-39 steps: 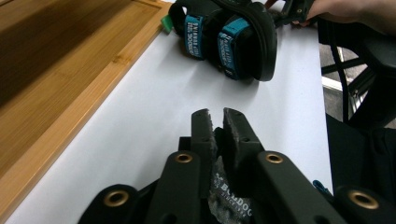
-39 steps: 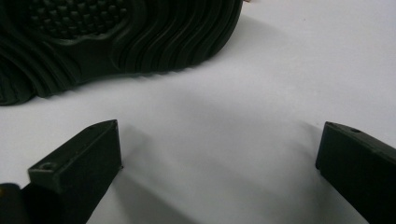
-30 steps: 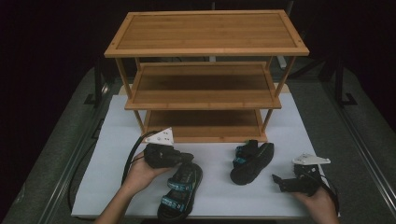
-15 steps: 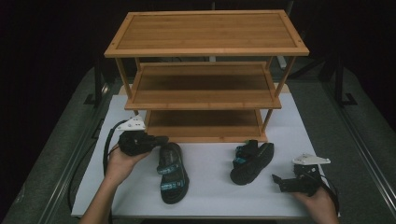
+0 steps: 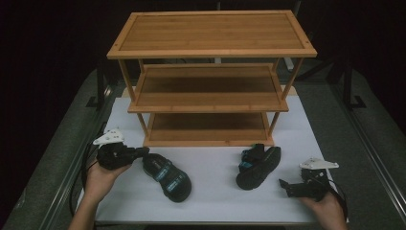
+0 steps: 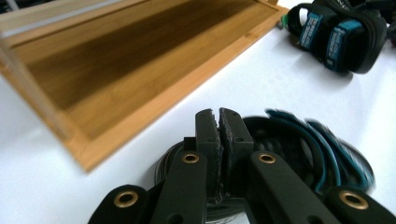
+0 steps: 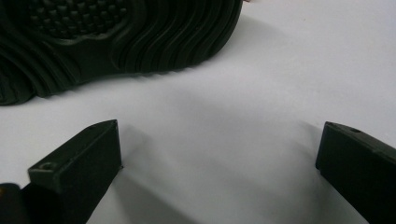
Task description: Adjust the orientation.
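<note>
A black sandal with blue straps [image 5: 167, 176] lies flat on the white mat [image 5: 215, 206], left of centre. My left gripper [image 5: 141, 152] is at its heel end, shut on the sandal's back edge; in the left gripper view the jaws [image 6: 219, 114] are pressed together over the blurred sandal [image 6: 322, 154]. A second sandal [image 5: 258, 165] lies tipped on its side to the right, also seen far off in the left gripper view [image 6: 341, 37]. My right gripper [image 5: 283, 184] rests low on the mat beside it, open [image 7: 219, 144] and holding nothing, with the ribbed sole [image 7: 116, 37] just ahead.
A three-tier bamboo shoe rack [image 5: 210, 52] stands at the back of the mat, and its bottom shelf [image 6: 140, 70] is close ahead of my left gripper. Dark grey table surface [image 5: 57, 158] surrounds the mat. Cables trail from both grippers.
My left gripper has moved left across the mat, dragging the blue-strapped sandal with it and turning its toe to the right. The right gripper and the other sandal have stayed put.
</note>
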The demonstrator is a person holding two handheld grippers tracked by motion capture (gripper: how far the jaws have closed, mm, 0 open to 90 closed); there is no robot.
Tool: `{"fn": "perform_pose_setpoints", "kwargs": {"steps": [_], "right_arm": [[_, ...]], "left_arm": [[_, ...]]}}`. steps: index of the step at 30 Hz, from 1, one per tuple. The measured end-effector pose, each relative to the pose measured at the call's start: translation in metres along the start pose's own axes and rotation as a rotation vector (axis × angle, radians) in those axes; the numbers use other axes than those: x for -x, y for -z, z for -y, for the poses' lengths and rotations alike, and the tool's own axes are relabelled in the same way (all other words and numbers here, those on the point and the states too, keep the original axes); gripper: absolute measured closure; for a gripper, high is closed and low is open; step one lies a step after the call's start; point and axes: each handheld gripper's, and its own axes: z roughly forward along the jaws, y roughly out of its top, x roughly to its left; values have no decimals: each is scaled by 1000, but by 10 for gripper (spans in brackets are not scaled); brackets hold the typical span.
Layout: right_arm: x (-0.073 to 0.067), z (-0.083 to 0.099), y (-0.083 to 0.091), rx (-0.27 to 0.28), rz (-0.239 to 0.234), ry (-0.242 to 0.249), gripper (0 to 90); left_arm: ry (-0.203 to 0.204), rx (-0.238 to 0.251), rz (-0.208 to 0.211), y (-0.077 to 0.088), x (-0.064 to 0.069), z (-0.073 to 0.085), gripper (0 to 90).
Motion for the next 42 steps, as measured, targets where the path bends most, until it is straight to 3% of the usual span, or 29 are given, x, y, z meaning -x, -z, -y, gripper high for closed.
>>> {"fn": "perform_pose_setpoints", "kwargs": {"steps": [5, 11, 17, 19, 23, 26, 31, 32, 34, 36, 37, 41, 42], "right_arm": [[0, 0, 0, -1, 1, 0, 0], [0, 0, 0, -1, 1, 0, 0], [0, 0, 0, -2, 1, 0, 0], [0, 0, 0, -2, 1, 0, 0], [0, 0, 0, -1, 1, 0, 0], [0, 0, 0, 0, 1, 0, 0], [0, 0, 0, 0, 1, 0, 0], [0, 0, 0, 0, 1, 0, 0], [0, 0, 0, 0, 1, 0, 0], [0, 0, 0, 0, 1, 1, 0], [0, 0, 0, 0, 1, 1, 0], [0, 0, 0, 2, -1, 0, 0], [0, 0, 0, 2, -1, 0, 0]], "left_arm": [[17, 11, 11, 13, 5, 13, 875], [21, 8, 1, 26, 22, 27, 873], [15, 30, 8, 26, 19, 26, 804], [13, 64, 23, 29, 17, 20, 785], [1, 75, 18, 32, 13, 13, 768], [-4, 43, -11, 28, 0, 10, 900], [4, -16, -36, 14, -14, 11, 900], [1, -38, -52, 3, -21, 12, 900], [3, -45, -57, -1, -23, 12, 900], [12, -74, -52, -15, -31, 16, 900], [12, -74, -52, -15, -31, 16, 900], [15, -165, -54, -33, -36, 26, 900], [15, -165, -54, -33, -36, 26, 900]]}}
